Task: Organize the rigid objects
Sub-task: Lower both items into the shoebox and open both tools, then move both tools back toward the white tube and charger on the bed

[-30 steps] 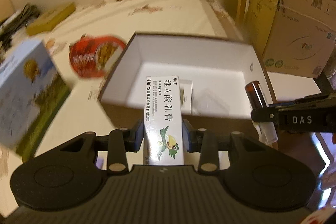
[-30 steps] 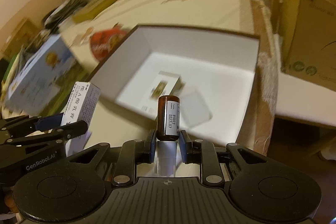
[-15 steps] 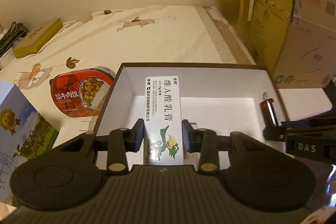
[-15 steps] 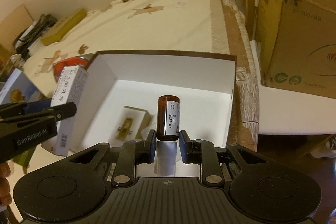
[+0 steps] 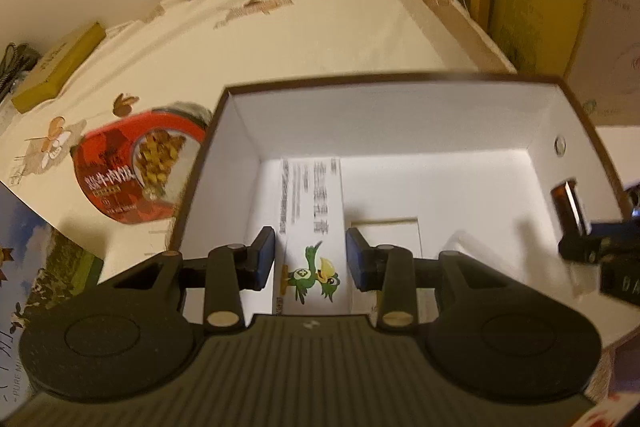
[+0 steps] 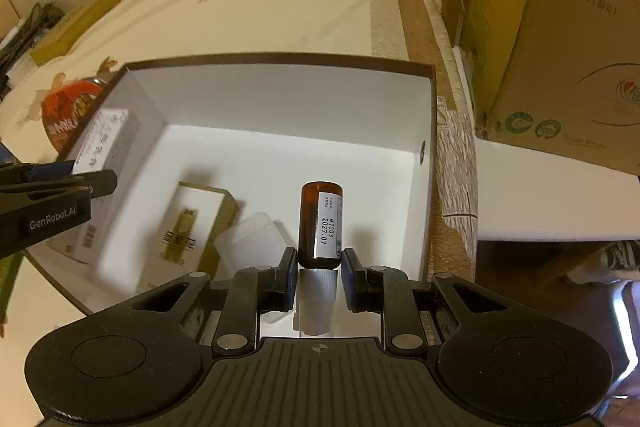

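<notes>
An open box with white inside and a brown rim [image 5: 400,79] [image 6: 280,58] lies on the cream tablecloth. My left gripper [image 5: 311,261] is shut on a white ointment carton [image 5: 310,211] with a green bird, held low over the box's left part. In the right wrist view that carton [image 6: 106,155] and the left gripper [image 6: 60,187] show at the left wall. My right gripper [image 6: 319,263] is shut on the white cap of an amber bottle [image 6: 320,223], over the box's right part. The same bottle [image 5: 568,203] shows at the right of the left wrist view. On the box floor lie a gold-printed carton [image 6: 192,223] and a clear plastic case [image 6: 256,235].
A red food bowl [image 5: 136,167] sits left of the box, a flat yellow box [image 5: 60,67] farther back, and a blue-green carton [image 5: 24,267] at the near left. Cardboard boxes [image 6: 560,47] stand past the table's right edge, above a white ledge [image 6: 540,195].
Both grippers have moved forward and down over the open box, which now fills more of each view. The carton and the bottle stay gripped.
</notes>
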The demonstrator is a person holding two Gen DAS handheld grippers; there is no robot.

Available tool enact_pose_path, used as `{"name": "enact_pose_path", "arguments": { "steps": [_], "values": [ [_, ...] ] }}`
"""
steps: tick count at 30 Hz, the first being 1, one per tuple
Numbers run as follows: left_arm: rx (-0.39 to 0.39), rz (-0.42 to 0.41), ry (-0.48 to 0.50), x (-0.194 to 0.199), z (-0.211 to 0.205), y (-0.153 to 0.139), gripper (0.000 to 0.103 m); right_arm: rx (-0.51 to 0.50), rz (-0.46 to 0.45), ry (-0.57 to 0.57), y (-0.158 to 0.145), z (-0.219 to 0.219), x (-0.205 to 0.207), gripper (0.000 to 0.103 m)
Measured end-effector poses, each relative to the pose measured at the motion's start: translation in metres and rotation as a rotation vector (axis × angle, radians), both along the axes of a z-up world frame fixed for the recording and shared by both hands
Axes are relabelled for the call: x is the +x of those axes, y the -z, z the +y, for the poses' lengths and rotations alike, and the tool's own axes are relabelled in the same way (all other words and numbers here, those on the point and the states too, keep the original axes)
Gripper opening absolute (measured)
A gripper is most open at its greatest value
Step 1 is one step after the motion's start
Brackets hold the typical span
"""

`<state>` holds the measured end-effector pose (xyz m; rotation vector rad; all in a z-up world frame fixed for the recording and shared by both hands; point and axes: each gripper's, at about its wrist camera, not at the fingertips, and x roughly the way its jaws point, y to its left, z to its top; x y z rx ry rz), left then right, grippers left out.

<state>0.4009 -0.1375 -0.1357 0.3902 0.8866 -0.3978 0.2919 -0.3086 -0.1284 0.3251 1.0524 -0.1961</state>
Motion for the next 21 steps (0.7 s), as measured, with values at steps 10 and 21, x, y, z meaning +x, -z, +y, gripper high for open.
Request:
{"name": "enact_pose_path", "arguments": {
  "steps": [10,21],
  "values": [
    [-0.001,0.026,-0.06,-0.001,0.02,0.006,0.046,-0.017,-0.008,-0.013,-0.003,0.004,0.002,0.02],
    [-0.019,0.02,-0.089,-0.019,0.041,-0.012,0.046,0.006,-0.016,-0.019,-0.013,0.004,-0.004,0.02]
  ]
}}
